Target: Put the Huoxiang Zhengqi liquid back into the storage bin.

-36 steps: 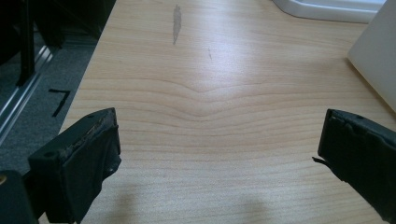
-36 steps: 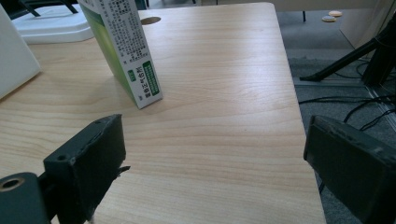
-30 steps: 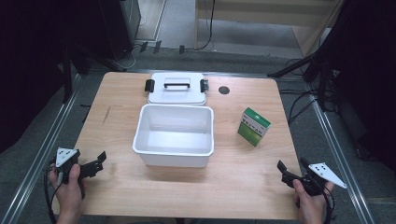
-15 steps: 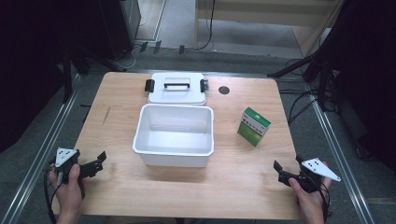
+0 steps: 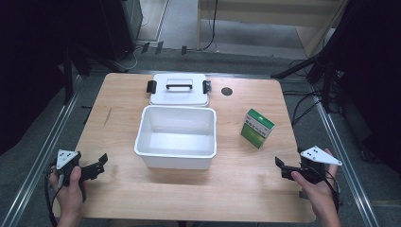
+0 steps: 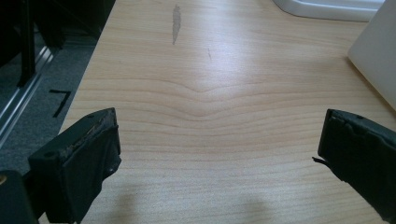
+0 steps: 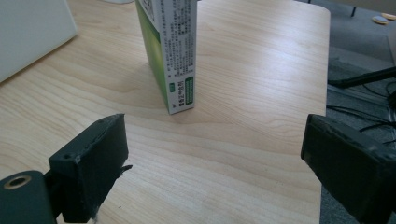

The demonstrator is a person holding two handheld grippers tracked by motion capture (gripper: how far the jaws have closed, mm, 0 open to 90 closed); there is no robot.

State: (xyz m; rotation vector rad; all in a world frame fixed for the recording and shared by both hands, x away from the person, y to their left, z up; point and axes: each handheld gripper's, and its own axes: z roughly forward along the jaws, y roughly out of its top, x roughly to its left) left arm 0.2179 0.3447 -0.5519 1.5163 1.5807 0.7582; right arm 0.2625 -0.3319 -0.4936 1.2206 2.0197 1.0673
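Right gripper view: green box [image 7: 173, 51] stands ahead of spread claw [image 7: 215, 168].

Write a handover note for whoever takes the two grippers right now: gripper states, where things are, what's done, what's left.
Left gripper: open, nothing between the jaws, low at the table's near left corner.
Right gripper: open, nothing held, near the right edge, pointing toward the green box.
Green box: upright on the table, right of the white bin, apart from it.
White bin: open, nothing inside. Its lid lies flat behind it.
Done: nothing grasped yet.
Left, likely: grasp the box, set it in the bin, perhaps fit the lid.
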